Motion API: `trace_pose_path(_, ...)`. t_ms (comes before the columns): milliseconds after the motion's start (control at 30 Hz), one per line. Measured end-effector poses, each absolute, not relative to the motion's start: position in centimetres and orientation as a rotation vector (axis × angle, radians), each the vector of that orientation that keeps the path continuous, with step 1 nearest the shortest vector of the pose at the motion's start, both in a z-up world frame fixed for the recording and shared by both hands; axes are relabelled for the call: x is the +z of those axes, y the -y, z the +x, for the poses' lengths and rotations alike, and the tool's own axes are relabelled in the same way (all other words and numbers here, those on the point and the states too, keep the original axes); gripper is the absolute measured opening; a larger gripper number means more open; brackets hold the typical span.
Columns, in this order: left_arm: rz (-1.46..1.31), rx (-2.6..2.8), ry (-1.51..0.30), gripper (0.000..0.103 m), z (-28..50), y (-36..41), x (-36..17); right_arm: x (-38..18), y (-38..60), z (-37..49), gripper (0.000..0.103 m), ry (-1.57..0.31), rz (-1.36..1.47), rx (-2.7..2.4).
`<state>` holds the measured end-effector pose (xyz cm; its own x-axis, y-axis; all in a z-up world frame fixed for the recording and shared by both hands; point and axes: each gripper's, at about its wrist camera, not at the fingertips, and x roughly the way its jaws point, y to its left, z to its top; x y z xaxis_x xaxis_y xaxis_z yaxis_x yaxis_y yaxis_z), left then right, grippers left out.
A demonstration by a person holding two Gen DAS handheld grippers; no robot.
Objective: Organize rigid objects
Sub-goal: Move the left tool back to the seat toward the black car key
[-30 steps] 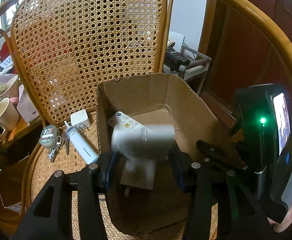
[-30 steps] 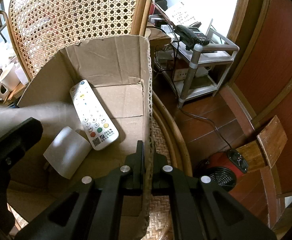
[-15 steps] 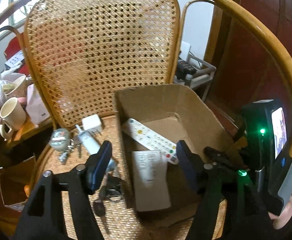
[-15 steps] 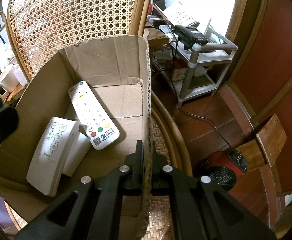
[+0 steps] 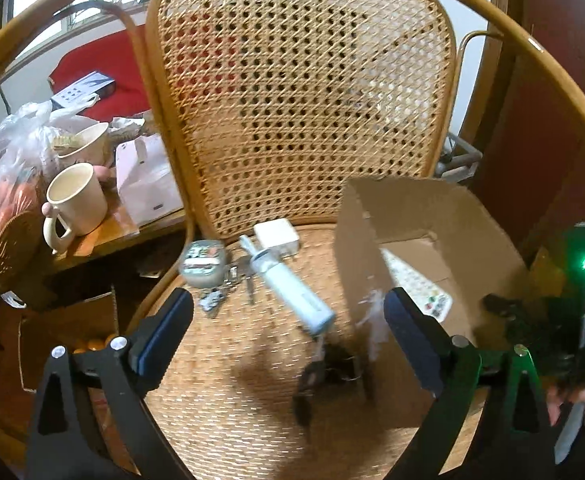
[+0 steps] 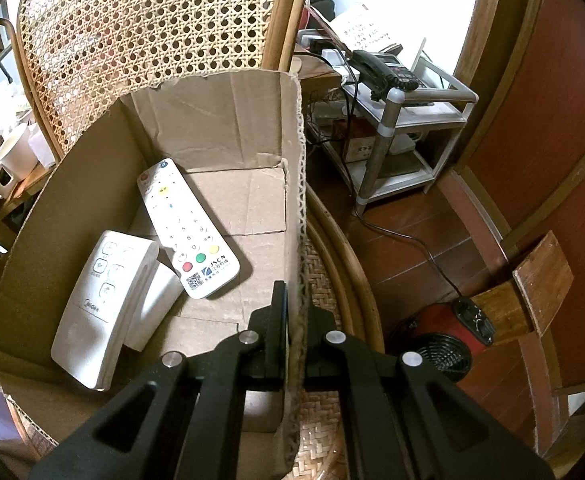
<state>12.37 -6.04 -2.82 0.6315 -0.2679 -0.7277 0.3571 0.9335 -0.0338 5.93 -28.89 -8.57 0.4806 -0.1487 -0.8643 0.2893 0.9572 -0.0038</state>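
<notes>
Since a second ago the white air-conditioner remote (image 6: pixel 104 300) has gone from the left gripper (image 5: pixel 288 320) into the brown cardboard box (image 6: pixel 212 120), where it lies lower left in the right wrist view, beside the long white TV remote (image 6: pixel 186 228). That gripper has swung left over the woven cane chair seat (image 5: pixel 220 380); its jaws are opening with nothing between them. Left to right in its view lie a round grey key fob (image 5: pixel 203 262), a white square charger (image 5: pixel 276 236), a pale blue tube-shaped device (image 5: pixel 296 296) and a blurred dark bunch of keys (image 5: pixel 324 368). The right gripper (image 6: pixel 292 320) is clenched on the box's right wall. I judge the next pickup is in hand: lower onto the blue tube and close across it.
</notes>
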Motion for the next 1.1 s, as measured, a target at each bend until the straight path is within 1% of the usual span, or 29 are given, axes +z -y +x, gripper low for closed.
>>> trace_pose_path(467,0.134,-0.351,-1.03,0.096,14.7,3.5,-7.8,-8.6,28.7,6.0,0.005,-1.039,0.144,-0.268)
trace_pose_path(1067,0.242,-0.424,-1.198,0.096,15.3,6.2,-12.6,-8.6,28.8,6.1,0.005,-1.041,0.15,-0.268)
trace_pose_path(1100,0.24,-0.415,-1.198,0.097,15.3,6.3,-12.8,-8.6,28.7,6.2,0.005,-1.041,0.149,-0.269)
